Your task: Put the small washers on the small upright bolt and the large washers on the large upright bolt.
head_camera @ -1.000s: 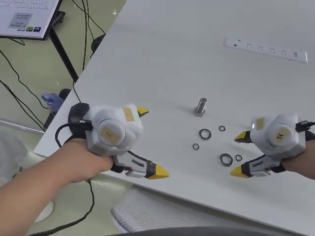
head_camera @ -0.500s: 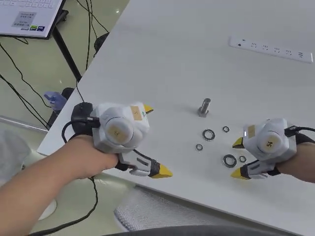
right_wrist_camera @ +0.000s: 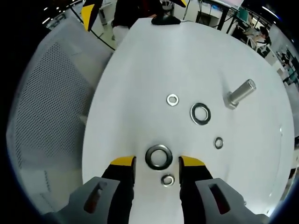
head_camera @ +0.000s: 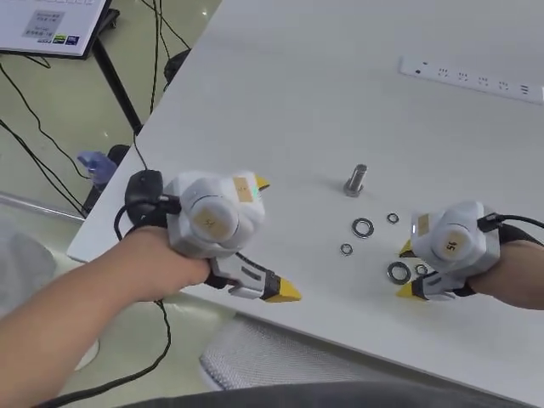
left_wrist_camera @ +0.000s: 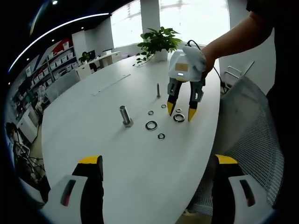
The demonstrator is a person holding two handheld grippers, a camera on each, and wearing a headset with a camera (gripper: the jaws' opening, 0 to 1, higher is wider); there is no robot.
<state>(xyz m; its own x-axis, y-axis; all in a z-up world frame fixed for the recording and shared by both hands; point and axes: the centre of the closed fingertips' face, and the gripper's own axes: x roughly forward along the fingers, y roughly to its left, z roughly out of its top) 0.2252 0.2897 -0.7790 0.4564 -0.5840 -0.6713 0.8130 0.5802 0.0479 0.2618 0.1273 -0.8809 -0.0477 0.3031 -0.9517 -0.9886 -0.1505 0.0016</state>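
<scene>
My right hand-held gripper (right_wrist_camera: pixel 158 161) is spread, its jaws straddling a large washer (right_wrist_camera: pixel 159 157) that lies flat, with a small washer (right_wrist_camera: pixel 167 179) just beside it. Both sit close to the near edge of the bench (head_camera: pixel 280 102). My left hand-held gripper (head_camera: pixel 274 236) is spread wide and holds nothing, its lower tip just inside that edge. The large bolt (head_camera: pixel 355 180) stands on its head, long axis vertical. Beyond it, bare bench runs out to the power strip (head_camera: pixel 472 79).

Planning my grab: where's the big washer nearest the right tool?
Right gripper view: the large washer lies on the table between the right tool's open tips, a small washer beside it.
</scene>
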